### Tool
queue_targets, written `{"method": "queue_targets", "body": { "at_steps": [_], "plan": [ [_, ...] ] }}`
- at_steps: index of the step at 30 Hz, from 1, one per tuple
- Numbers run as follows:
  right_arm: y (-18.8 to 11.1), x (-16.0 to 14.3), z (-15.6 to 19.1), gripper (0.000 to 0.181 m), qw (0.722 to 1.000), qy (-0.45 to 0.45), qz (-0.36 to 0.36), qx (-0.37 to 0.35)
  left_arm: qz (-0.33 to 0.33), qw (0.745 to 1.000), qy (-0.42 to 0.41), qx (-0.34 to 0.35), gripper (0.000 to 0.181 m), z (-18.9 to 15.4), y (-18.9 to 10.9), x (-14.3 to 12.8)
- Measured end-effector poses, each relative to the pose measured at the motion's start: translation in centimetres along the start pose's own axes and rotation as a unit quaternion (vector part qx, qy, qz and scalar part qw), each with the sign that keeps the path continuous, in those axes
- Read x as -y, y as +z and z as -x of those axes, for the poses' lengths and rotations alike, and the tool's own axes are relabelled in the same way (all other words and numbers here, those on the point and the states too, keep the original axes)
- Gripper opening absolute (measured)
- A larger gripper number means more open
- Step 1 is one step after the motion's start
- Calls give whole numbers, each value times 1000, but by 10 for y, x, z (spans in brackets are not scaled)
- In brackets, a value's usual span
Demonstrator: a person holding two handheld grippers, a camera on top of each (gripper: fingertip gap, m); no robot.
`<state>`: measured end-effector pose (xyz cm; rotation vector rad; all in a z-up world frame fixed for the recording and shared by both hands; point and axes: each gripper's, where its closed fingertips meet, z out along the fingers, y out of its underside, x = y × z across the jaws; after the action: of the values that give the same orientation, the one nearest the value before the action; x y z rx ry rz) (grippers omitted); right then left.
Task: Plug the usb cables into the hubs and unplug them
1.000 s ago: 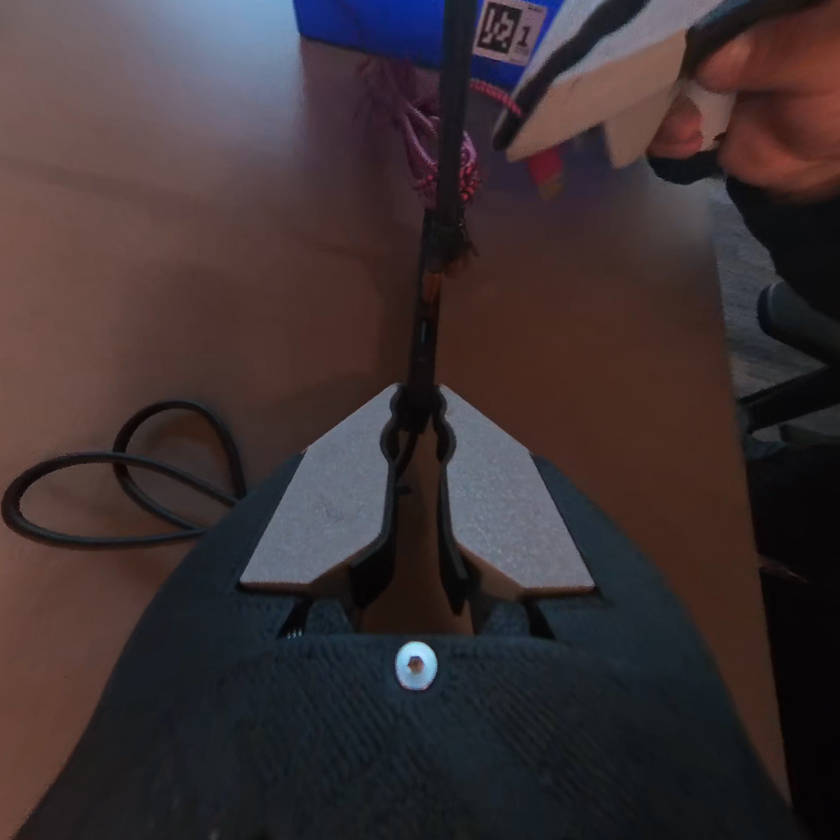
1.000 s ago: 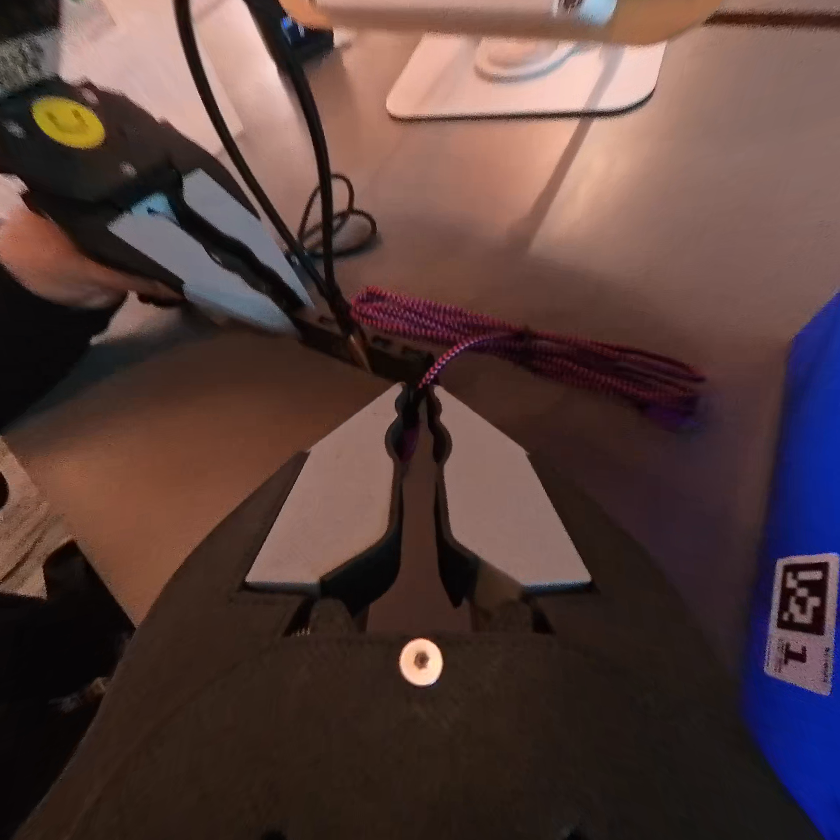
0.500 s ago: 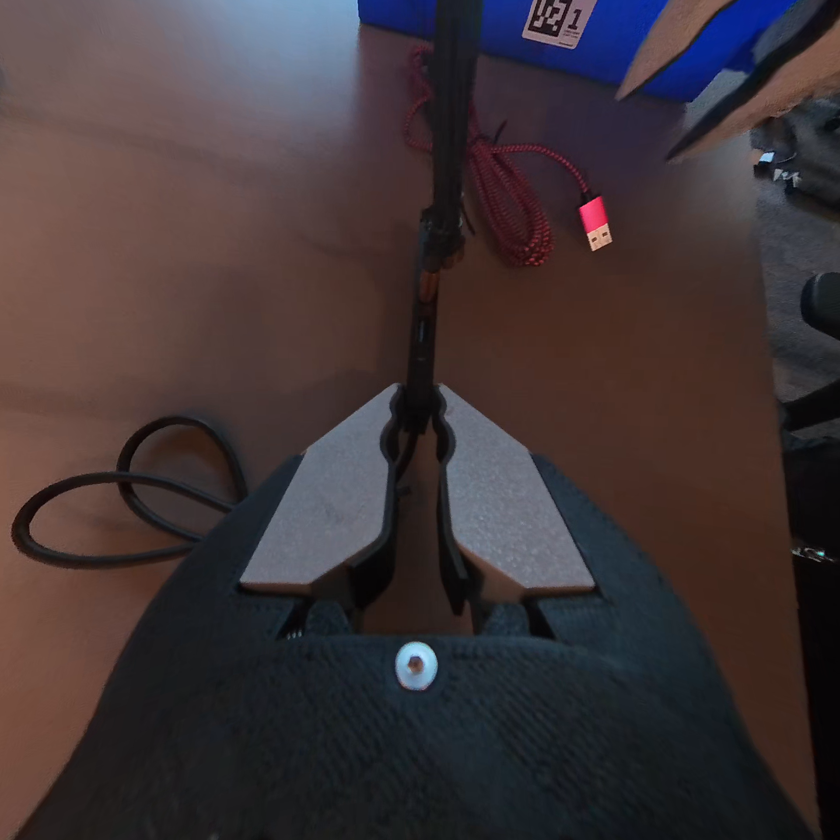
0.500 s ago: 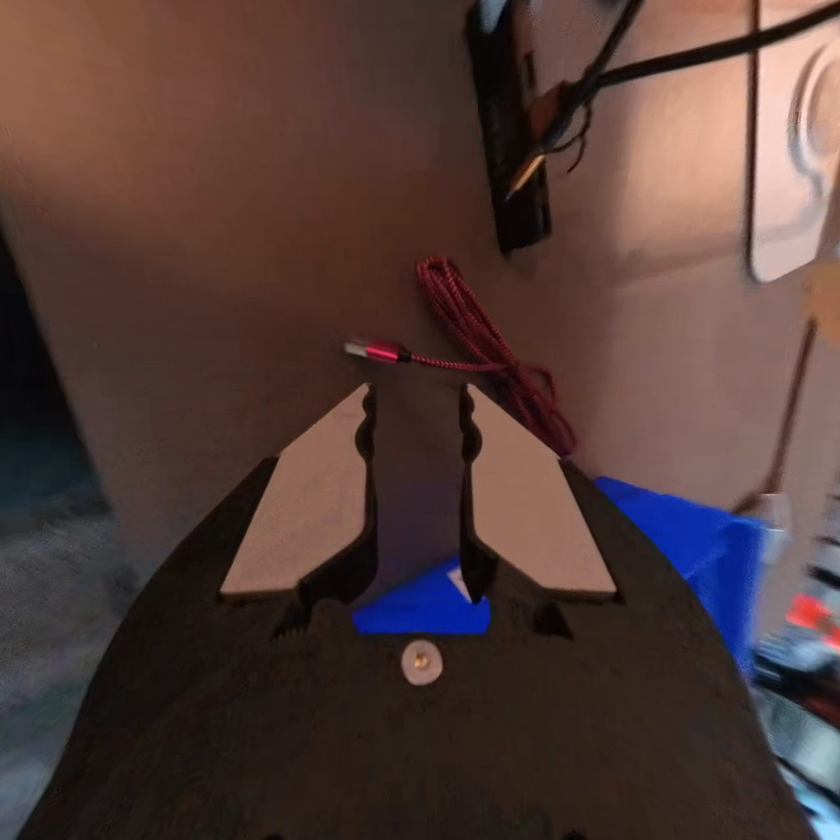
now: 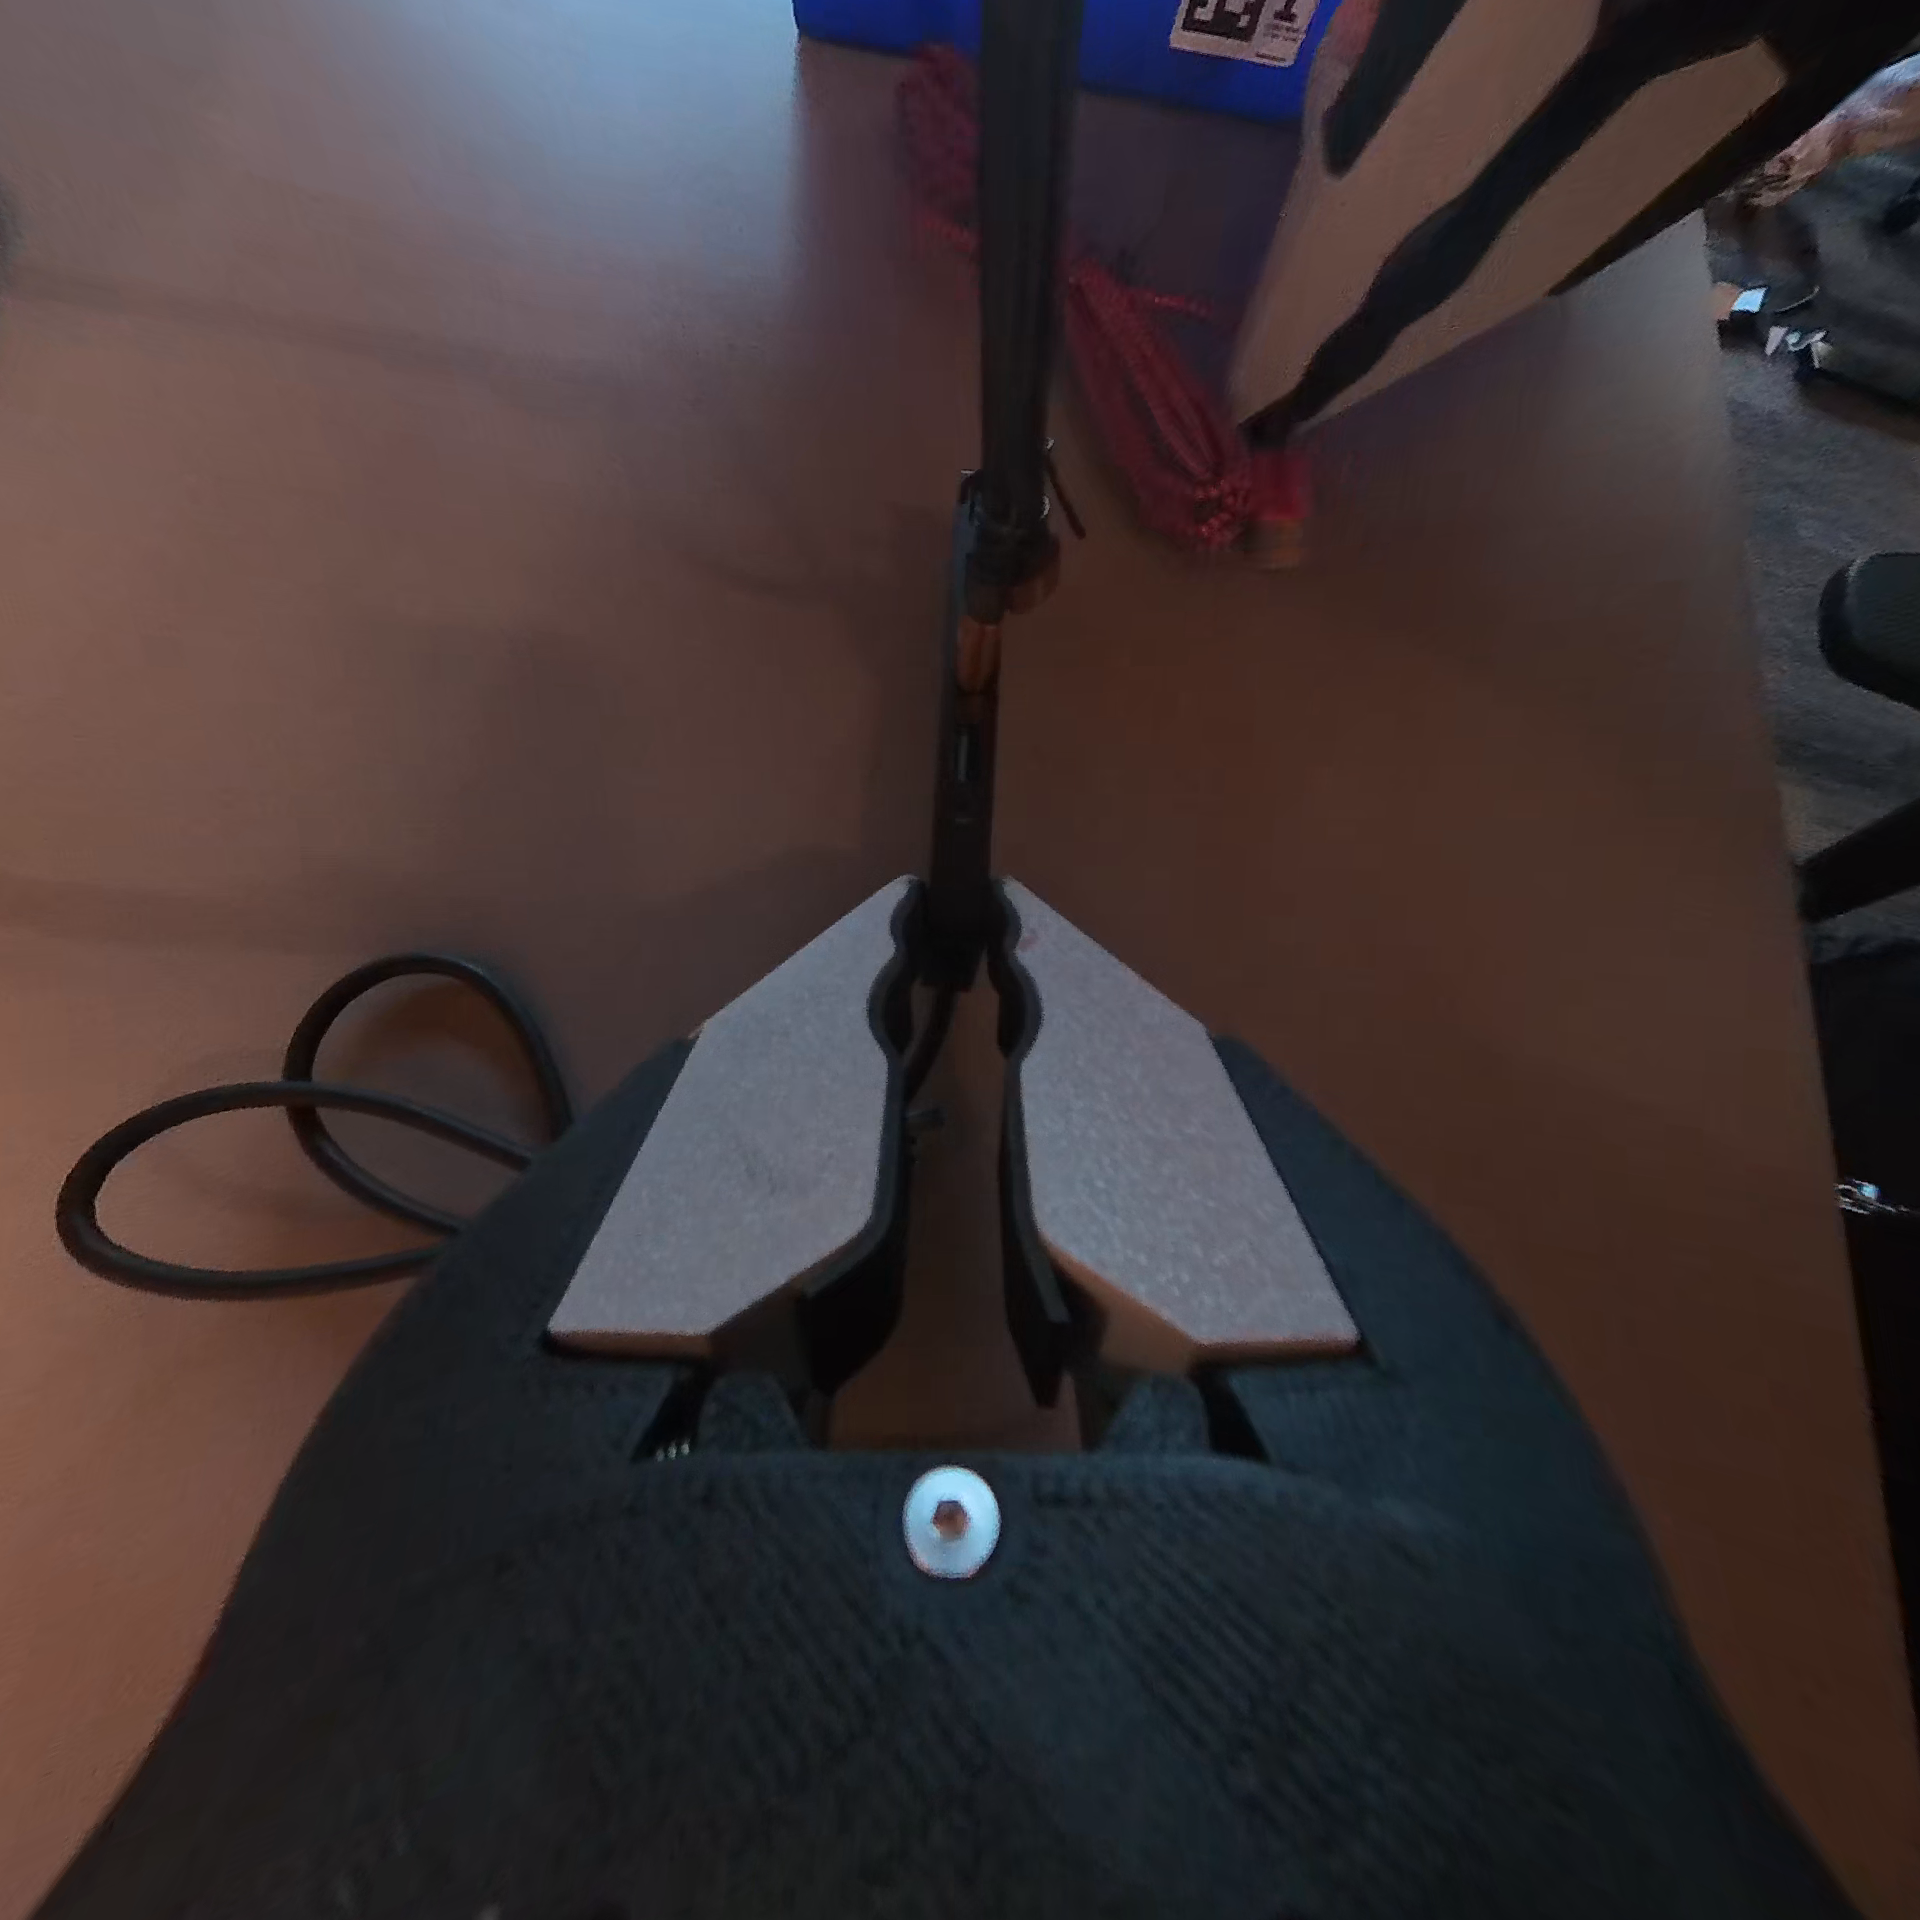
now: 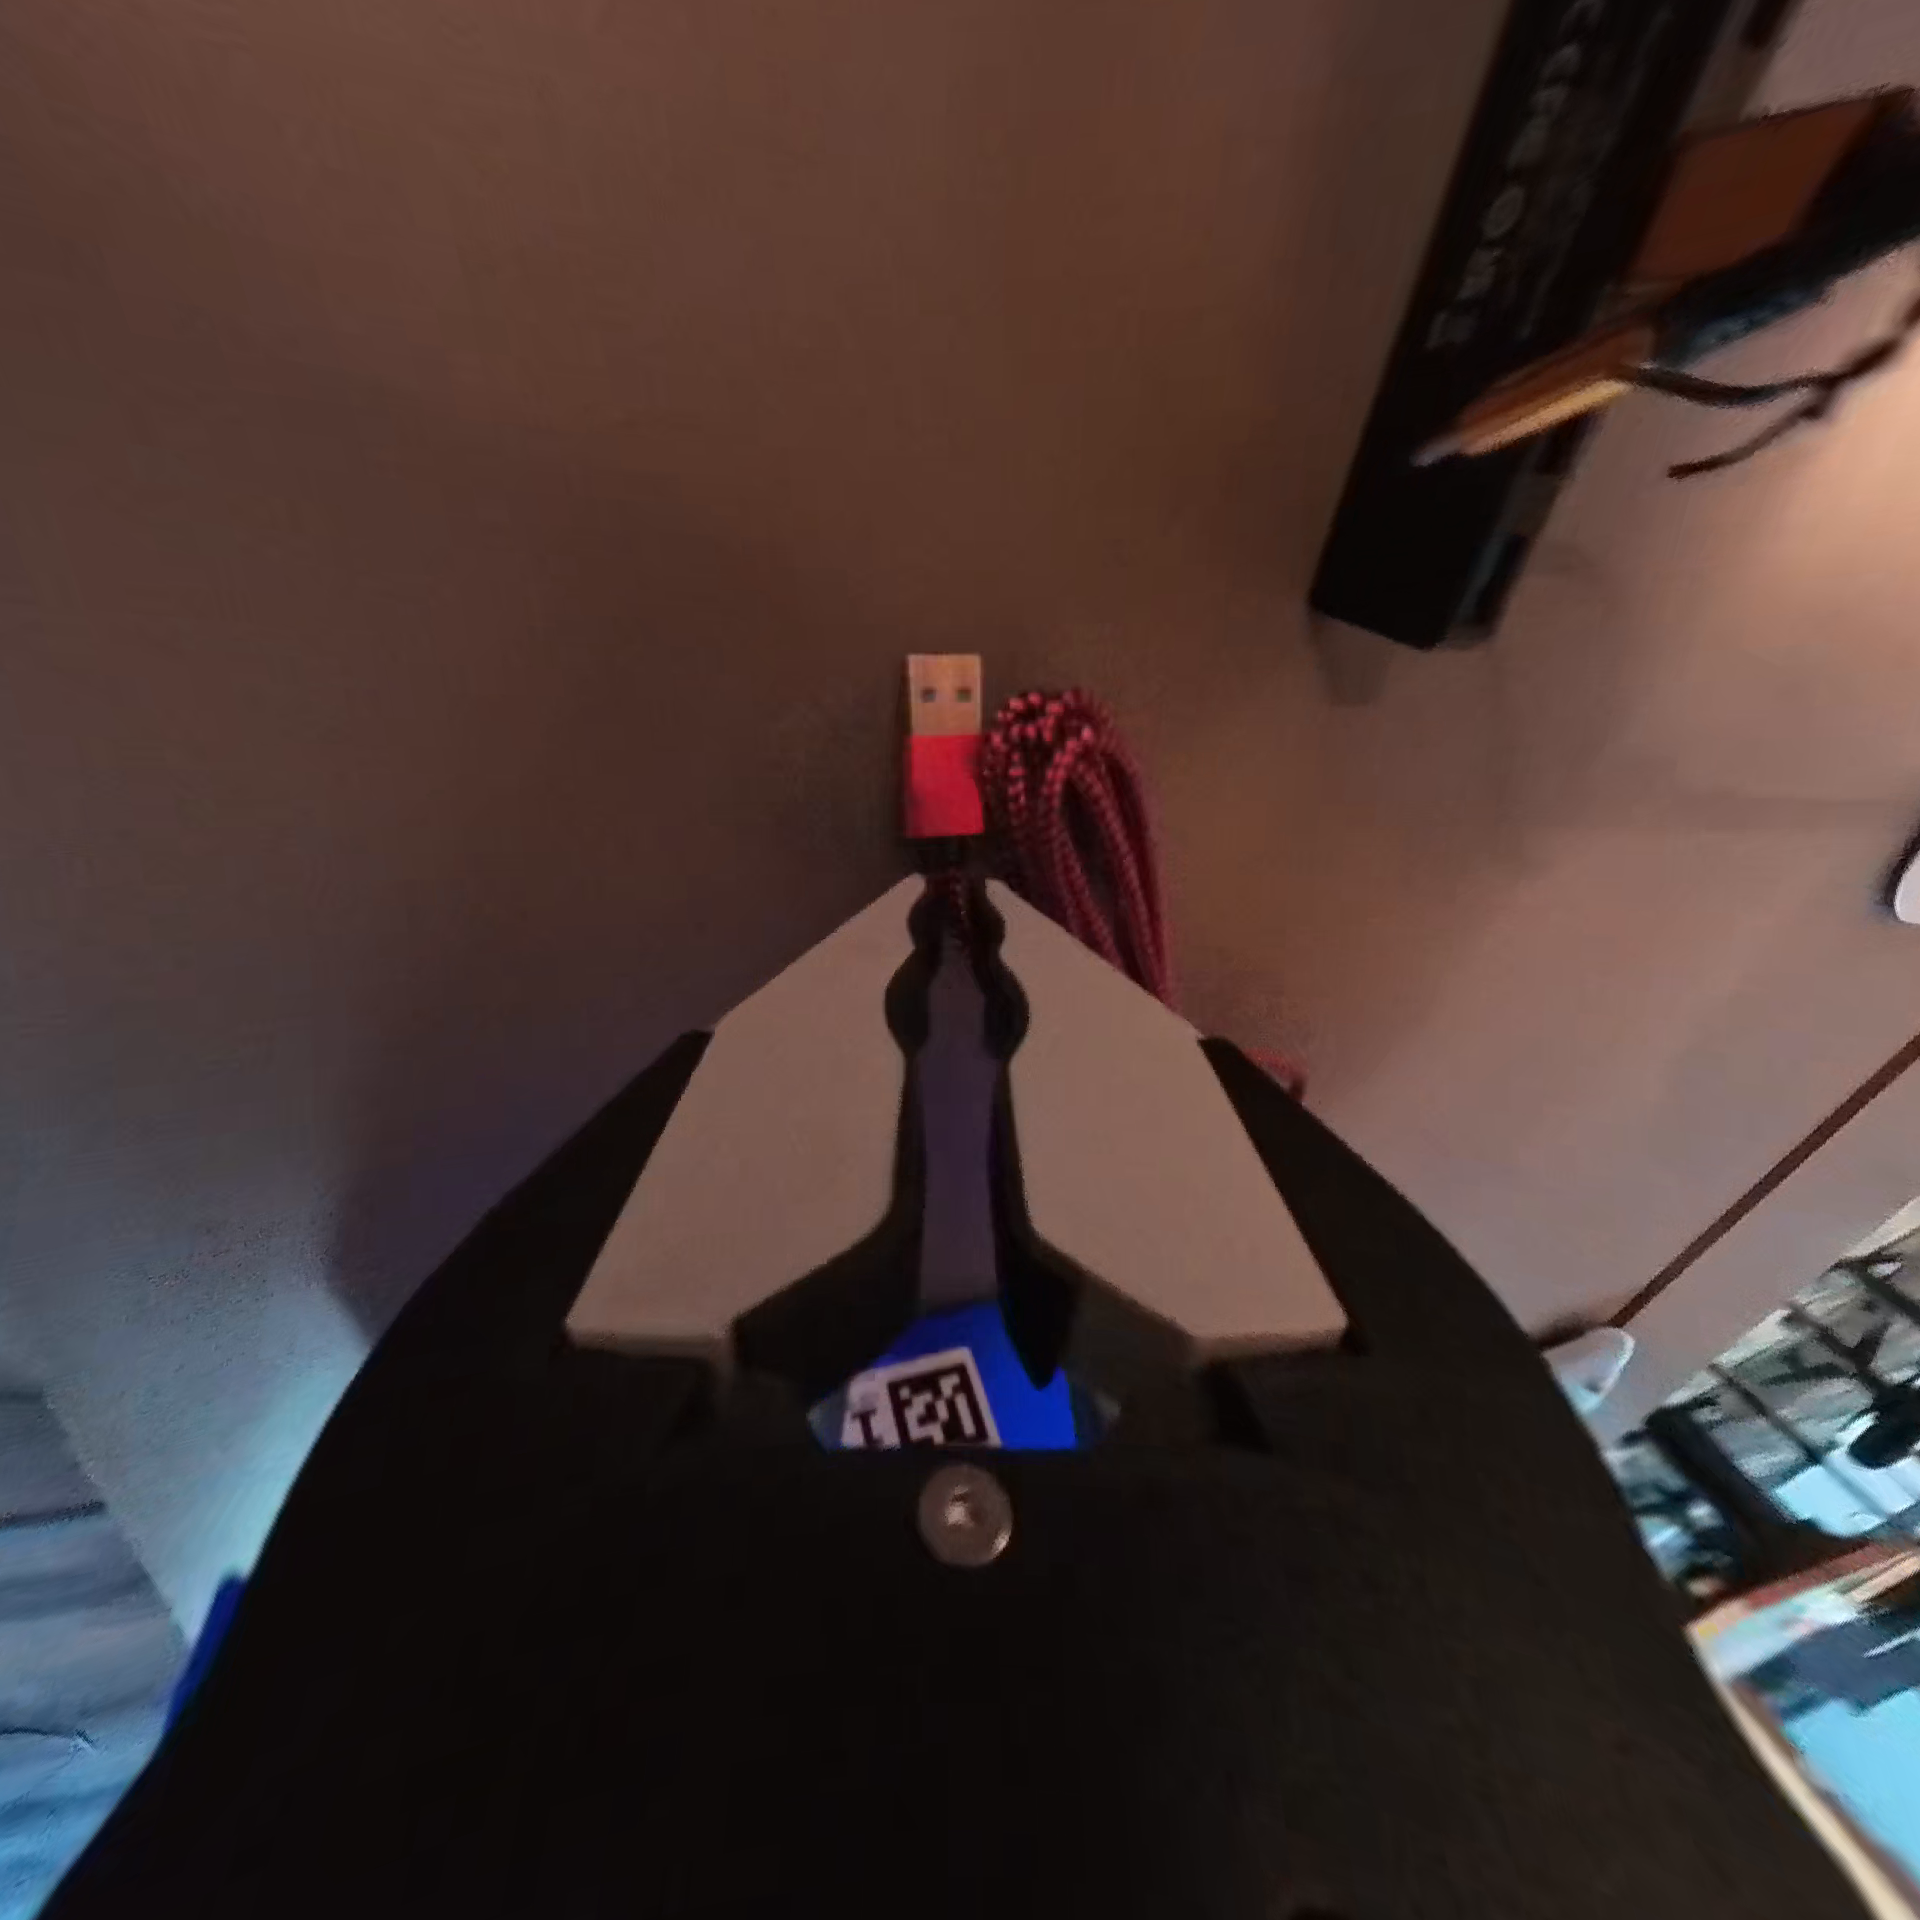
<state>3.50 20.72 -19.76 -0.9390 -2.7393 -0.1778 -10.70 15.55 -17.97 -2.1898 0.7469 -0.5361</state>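
My left gripper (image 5: 954, 920) is shut on the near end of a slim black usb hub (image 5: 961, 769), seen edge-on. A brown plug (image 5: 982, 644) and black cables (image 5: 1023, 260) join the hub's far end. The hub also shows in the right wrist view (image 6: 1475, 312), upper right. My right gripper (image 6: 954, 899) is shut on the red braided cable (image 6: 1081, 821) just behind its red usb plug (image 6: 943, 769), whose metal tip points away from me. In the left wrist view the right gripper (image 5: 1262, 421) comes down from the upper right onto the coiled red cable (image 5: 1132, 416).
A blue box (image 5: 1101, 52) with a black-and-white marker stands at the far table edge; it shows under the right gripper (image 6: 935, 1403). A loose black cable loop (image 5: 312, 1122) lies left of my left gripper. The brown table (image 5: 416, 520) ends at right, with a chair beyond. One gripper's finger ends stand about 15 cm off the other's.
The right gripper let go of the red cable near the hub, swung open over the plug lying on the table, and has now shut behind the plug. The left gripper kept holding the hub.
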Motion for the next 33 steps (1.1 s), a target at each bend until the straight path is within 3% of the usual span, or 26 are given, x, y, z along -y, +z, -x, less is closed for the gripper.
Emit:
{"method": "queue_targets", "body": {
  "at_steps": [4, 9, 12, 23, 29, 33],
  "plan": [
    [9, -1, -30, 1, 986, 167, -24, -10, -2, 1000, 10, -2, 10, -1, 1, 0],
    [-7, 15, -43, 0, 920, 359, -156, 24, -6, 1000, 5, -13, 10, -2, 1, -1],
    [-19, 16, -47, 0, 887, 413, -204, 21, -10, 1000, 1, -16, 10, -2, 1, 0],
    [-52, 5, -64, 0, 815, 485, -316, -25, -8, 1000, 8, -18, 18, -4, 3, 0],
    [-106, 24, -57, 0, 764, 411, -497, -24, -47, 997, 18, -52, 20, -17, -13, 15],
    [-121, 34, -46, 0, 758, 355, -546, -39, -106, 992, 20, -71, 21, -26, -31, 36]
  ]
}}
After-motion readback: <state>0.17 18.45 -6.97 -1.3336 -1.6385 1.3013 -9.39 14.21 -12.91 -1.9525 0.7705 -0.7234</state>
